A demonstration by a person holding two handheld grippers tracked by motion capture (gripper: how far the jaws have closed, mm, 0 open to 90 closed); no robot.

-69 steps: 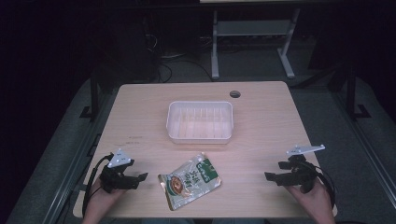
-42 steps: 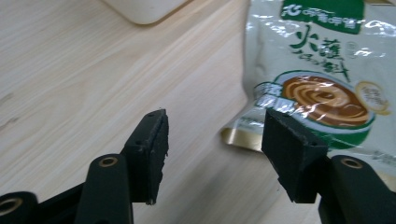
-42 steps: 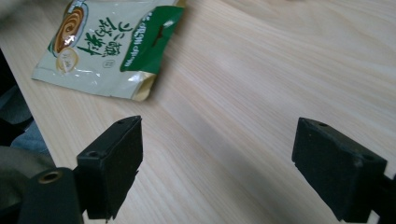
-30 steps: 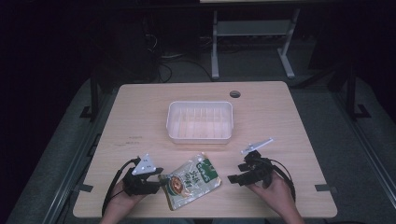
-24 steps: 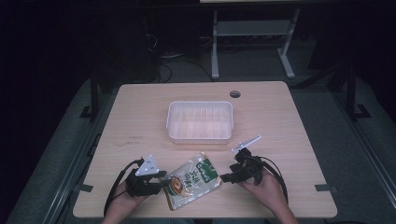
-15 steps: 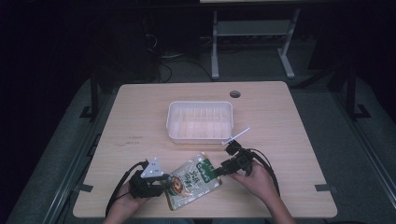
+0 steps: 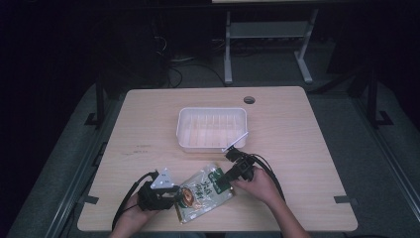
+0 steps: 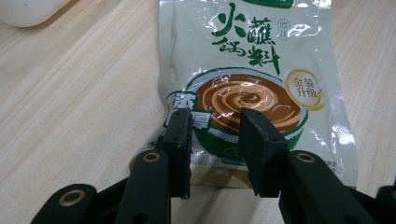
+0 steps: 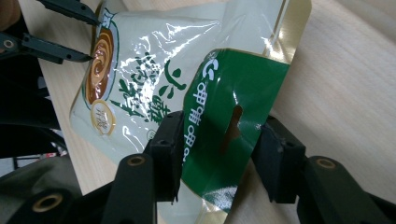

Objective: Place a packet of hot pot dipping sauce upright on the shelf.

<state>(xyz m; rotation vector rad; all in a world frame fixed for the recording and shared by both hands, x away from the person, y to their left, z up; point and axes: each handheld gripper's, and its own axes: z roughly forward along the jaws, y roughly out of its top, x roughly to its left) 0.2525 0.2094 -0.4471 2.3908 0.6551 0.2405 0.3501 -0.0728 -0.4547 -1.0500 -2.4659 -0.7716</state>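
Dark room around a pale wooden table point(image 7: 148, 124), seen from above. All positions below are given relative to the white plastic tray point(image 7: 212, 128), which stands empty near the table's middle, just short of a round cable hole point(image 7: 249, 99) at the far edge. The sauce pouch point(image 7: 205, 191), cream and green with a printed bowl of brown sauce, lies flat on the table on the near side of the tray, close to the person's edge and apart from the tray's rim. Both hands have closed in from the table's outer corners toward the pouch since the earlier frames. Right gripper point(image 9: 219, 154), nearer the tray: jaws parted, straddling the pouch's green header strip at its hang slot, not yet clamped. Left gripper point(image 8: 215, 149), farther from the tray: jaws likewise parted over the pouch's bottom seam, poised above the printed bowl. Judgement: a two-ended grasp is being set up, probably to lift the pouch toward the tray; no grip is made yet.
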